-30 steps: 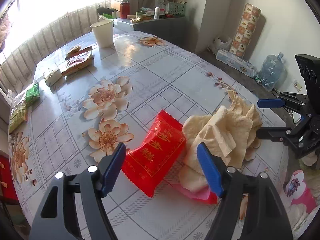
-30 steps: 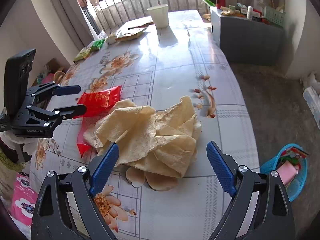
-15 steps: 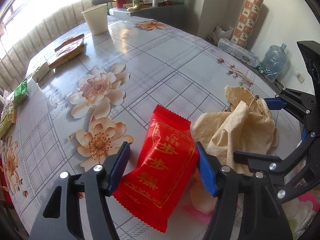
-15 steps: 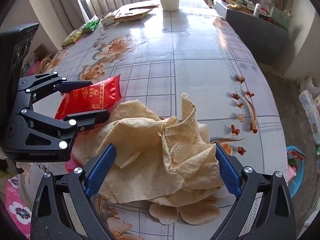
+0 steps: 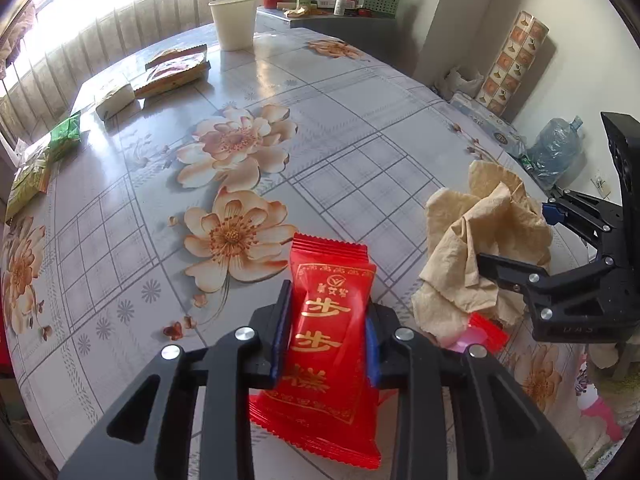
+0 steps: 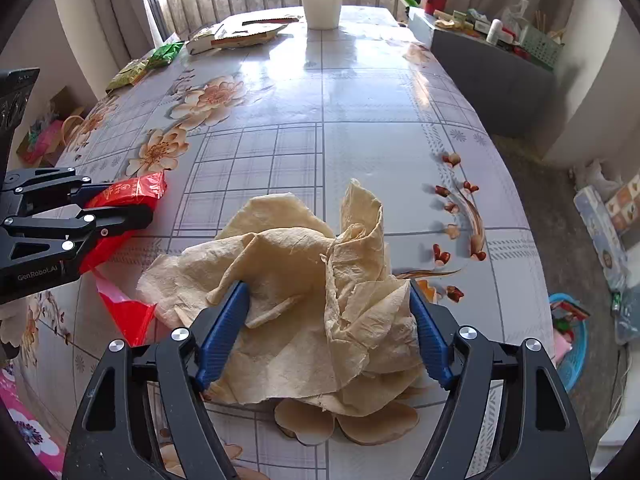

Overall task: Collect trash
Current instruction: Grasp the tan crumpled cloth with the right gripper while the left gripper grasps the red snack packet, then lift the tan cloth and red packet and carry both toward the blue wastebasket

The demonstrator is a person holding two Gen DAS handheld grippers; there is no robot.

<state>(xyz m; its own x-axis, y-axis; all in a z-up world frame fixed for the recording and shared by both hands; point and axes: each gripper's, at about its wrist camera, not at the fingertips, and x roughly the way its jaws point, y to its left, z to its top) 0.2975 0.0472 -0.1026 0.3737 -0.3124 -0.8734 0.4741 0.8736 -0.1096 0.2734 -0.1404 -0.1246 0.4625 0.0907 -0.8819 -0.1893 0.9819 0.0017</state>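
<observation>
Two tools were at work on the flowered table (image 6: 360, 128), each on its own piece of trash. The left tool (image 5: 326, 338) had its blue pads pressed against both sides of the red snack packet (image 5: 330, 344), pinching it near the table's near edge; whether the packet was lifted clear of the surface could not be told. The right tool (image 6: 326, 336) straddled the crumpled tan paper (image 6: 304, 288), pads touching the wad on either side but standing fairly wide, so it looked partway closed and not yet firmly clamped. A scrap of red plastic (image 6: 124, 312) lay partly under the paper's left edge, just beside the left tool.

The step in hand appeared to be the pickup itself. The next move probably called for the right tool to finish squeezing, since loose paper compresses a good deal before it holds, and then for both loads to travel to a bin. A blue basket (image 6: 572, 344) on the floor to the right, already holding rubbish, seemed the likely target.
</observation>
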